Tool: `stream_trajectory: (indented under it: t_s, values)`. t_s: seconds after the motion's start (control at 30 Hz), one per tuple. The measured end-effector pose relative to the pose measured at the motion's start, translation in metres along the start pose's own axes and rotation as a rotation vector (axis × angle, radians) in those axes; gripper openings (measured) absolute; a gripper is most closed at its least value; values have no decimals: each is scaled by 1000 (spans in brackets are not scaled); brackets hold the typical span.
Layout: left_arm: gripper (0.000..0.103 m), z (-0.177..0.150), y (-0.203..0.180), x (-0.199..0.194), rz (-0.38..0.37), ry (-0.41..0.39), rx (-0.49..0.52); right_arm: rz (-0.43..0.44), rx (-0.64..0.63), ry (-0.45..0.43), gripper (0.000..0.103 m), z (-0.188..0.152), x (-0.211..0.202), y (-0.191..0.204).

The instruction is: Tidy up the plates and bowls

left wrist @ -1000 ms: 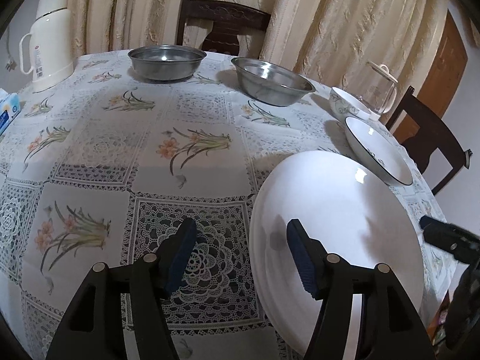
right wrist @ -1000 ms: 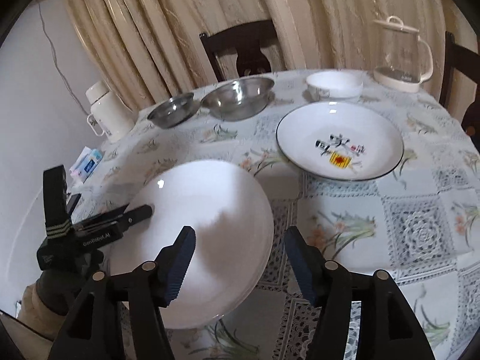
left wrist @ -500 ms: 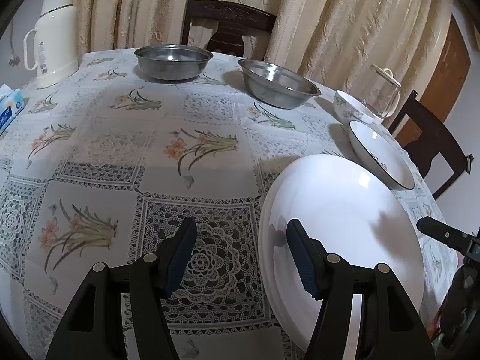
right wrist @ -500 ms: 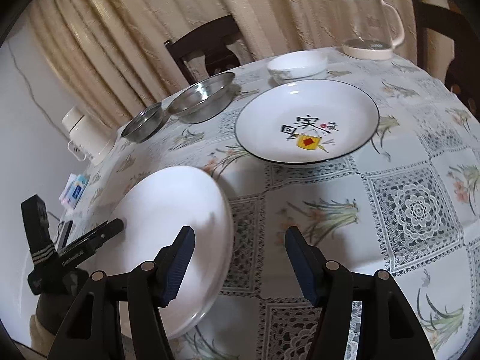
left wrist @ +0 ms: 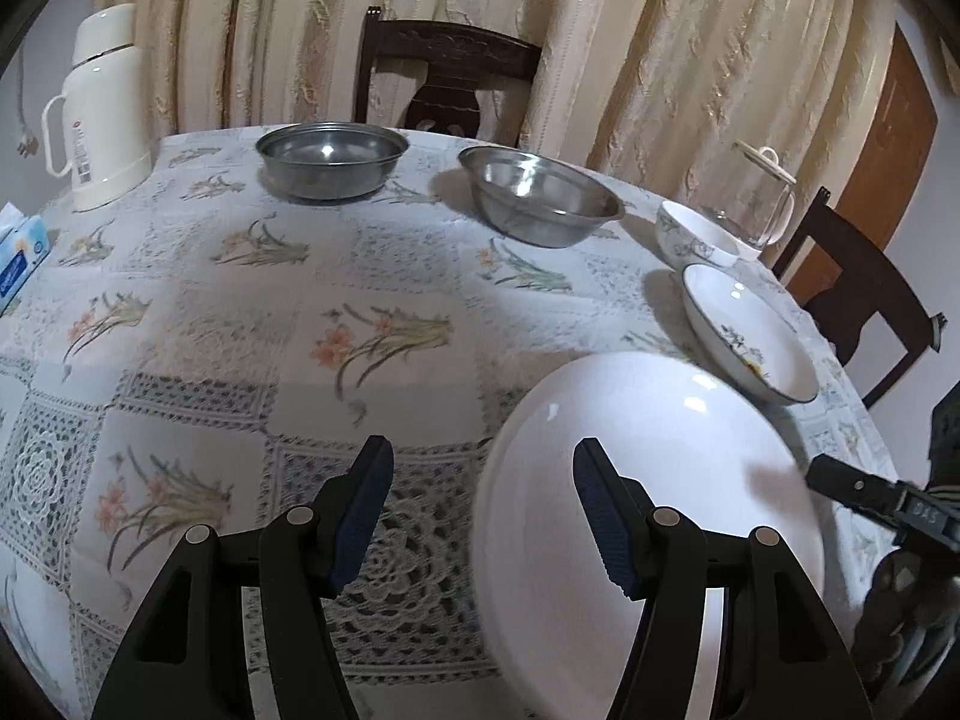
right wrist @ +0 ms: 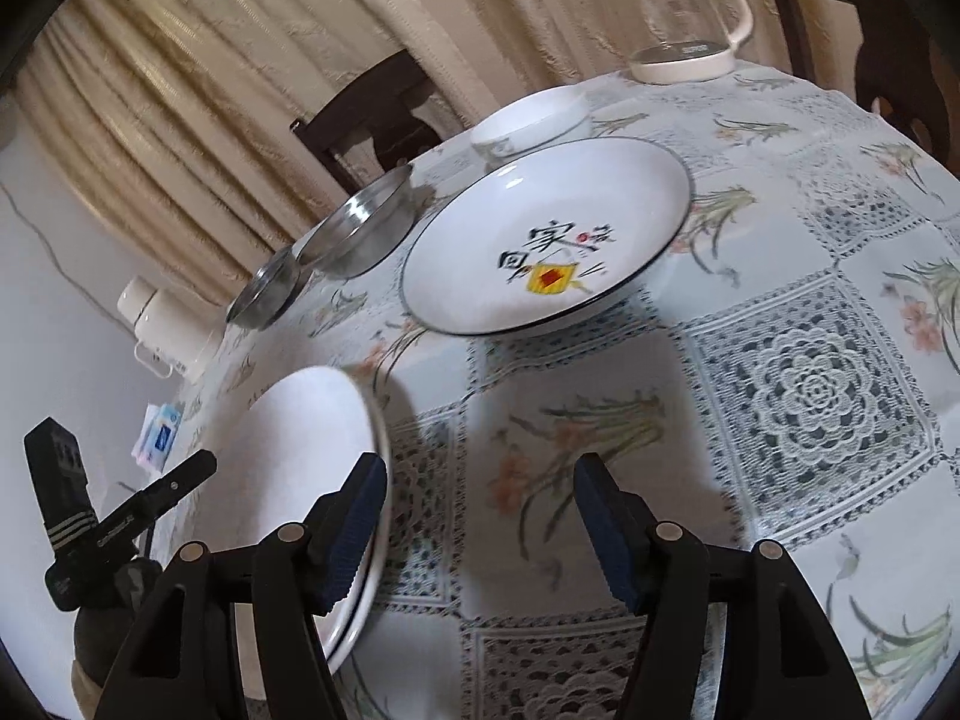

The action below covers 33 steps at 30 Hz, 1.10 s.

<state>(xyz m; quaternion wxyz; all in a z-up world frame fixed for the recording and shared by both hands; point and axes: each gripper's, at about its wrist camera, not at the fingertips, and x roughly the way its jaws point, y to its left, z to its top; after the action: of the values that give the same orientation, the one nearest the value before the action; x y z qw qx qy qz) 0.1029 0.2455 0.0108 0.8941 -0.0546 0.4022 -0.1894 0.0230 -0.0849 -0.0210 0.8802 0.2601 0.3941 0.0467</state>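
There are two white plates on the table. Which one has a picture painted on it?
The far plate, next to the small white bowl: dark rim, black characters and a yellow emblem. The plain white plate near the grippers has none.

Left gripper (left wrist: 480,510), right gripper (right wrist: 477,525): jaws wide apart, nothing held.

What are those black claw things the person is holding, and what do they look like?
Each is a handheld gripper: black triangular frames with cut-outs, silver pivot pins, and two jaws faced with ribbed dark-blue pads. Seen from outside, the left one carries a black block with pale stripes and small white lettering.
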Motion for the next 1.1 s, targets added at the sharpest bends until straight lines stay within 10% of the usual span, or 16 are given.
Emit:
stream_trajectory:
  t_s: [1.1]
  values:
    - [63, 100, -116, 99, -157, 199, 94, -30, 160, -81, 68, 74, 12, -69]
